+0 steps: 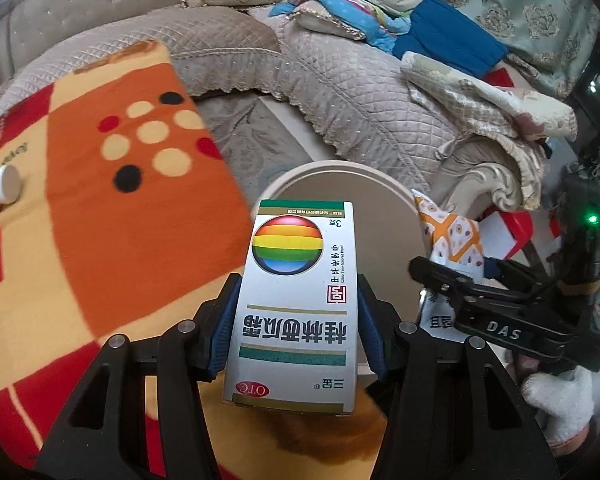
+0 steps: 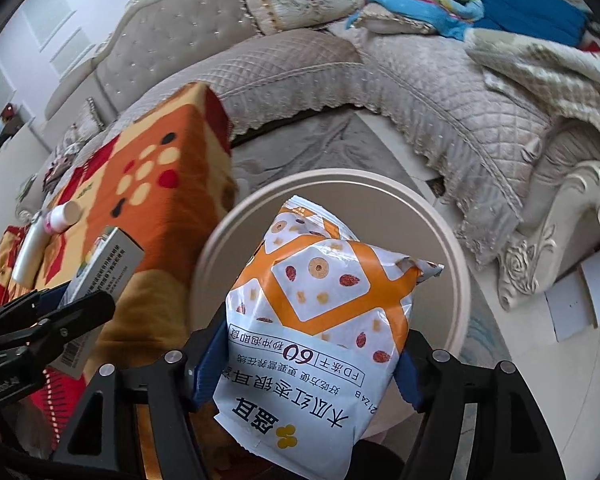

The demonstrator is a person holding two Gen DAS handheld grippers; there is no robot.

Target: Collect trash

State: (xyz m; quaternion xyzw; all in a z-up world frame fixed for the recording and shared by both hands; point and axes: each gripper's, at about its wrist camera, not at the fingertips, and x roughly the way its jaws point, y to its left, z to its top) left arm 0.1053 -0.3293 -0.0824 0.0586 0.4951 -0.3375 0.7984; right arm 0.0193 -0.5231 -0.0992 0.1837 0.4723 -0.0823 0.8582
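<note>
Left wrist view: the left gripper [image 1: 296, 316] clamps a medicine box [image 1: 296, 308] over a beige bin [image 1: 416, 216]. Right gripper [image 2: 308, 364] holds a snack bag [image 2: 320, 320] above the same bin, beside the orange blanket [image 2: 160, 184].

The round bin [image 2: 458, 264] gapes open, nothing across its mouth; the blanketed table [image 1: 100, 208] crowds its left, the sofa [image 2: 440, 120] behind.

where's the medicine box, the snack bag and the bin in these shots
medicine box [image 1: 296, 304], left wrist view, middle of its printed front face
snack bag [image 2: 320, 312], right wrist view, centre of its orange and white front
bin [image 2: 458, 248], right wrist view, right side of its round rim
</note>
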